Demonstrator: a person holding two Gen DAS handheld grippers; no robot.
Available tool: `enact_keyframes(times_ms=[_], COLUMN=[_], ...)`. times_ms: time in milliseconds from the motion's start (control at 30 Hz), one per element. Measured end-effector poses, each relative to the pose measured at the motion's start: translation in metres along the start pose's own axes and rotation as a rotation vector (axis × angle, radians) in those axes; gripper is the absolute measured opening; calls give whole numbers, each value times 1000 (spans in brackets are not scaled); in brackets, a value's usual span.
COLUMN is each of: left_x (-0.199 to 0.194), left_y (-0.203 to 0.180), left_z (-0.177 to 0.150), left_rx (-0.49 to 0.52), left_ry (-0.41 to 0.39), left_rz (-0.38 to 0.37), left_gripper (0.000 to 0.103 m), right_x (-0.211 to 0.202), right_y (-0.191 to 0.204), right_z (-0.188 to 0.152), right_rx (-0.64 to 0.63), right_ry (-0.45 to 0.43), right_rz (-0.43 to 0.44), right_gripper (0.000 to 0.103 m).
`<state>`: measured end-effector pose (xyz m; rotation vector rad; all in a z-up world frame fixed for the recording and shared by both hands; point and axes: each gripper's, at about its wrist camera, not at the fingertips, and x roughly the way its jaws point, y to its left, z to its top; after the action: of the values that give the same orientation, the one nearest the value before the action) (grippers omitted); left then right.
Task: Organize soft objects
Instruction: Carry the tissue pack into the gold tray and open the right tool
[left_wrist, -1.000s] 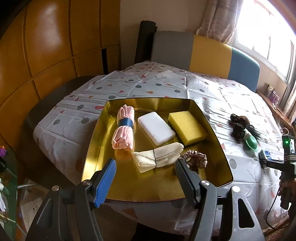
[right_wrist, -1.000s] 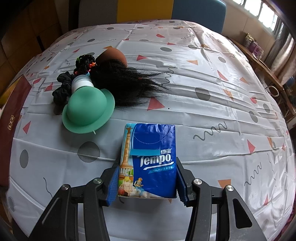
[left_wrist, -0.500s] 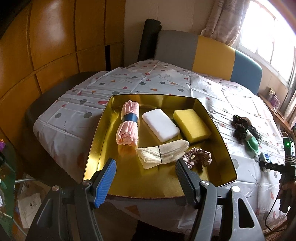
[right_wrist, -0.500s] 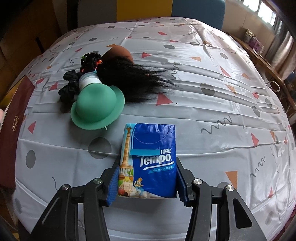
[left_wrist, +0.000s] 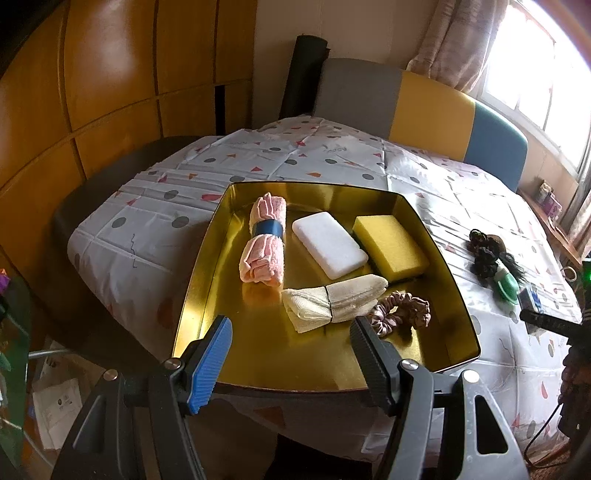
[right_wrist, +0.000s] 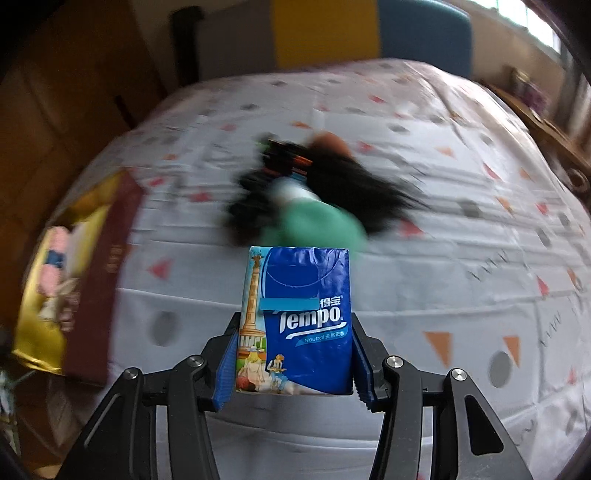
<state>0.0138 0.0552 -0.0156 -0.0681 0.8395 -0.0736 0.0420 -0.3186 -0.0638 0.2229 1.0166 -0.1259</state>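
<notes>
Already clamped between the right gripper (right_wrist: 293, 363) pads, the tissue pack (right_wrist: 295, 319) rides above the tablecloth while the left gripper (left_wrist: 290, 356) gapes empty over the gold tray (left_wrist: 192, 295) of five soft items, leaving scrunchies (left_wrist: 484, 254) farther off.

Window glare (right view motion-blurred)

Motion blurs the green hat (right_wrist: 314, 225) and black hair (right_wrist: 369, 184).

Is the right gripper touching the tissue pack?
Touching. The right wrist view shows the right gripper with both pads pressed against the sides of the tissue pack, holding it above the tablecloth.
</notes>
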Motion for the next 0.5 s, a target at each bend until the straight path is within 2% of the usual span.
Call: enact_keyframes(times_ms=[267,400,500], left_x=[1,1,2], left_y=[8,12,16], left_z=[-1,-2,-1], left_rx=[-17,-23,-30], left_ry=[-1,0,-3], left_rz=[9,17,24], left_gripper=[67,67,67], right_x=[-22,-16,0], right_y=[103,161,209], right_z=[25,38,43], right_rx=[-143,-217,-286], right_ry=[-67,-47,-13], right_rz=[195,304,351], right_gripper=[52,52,52])
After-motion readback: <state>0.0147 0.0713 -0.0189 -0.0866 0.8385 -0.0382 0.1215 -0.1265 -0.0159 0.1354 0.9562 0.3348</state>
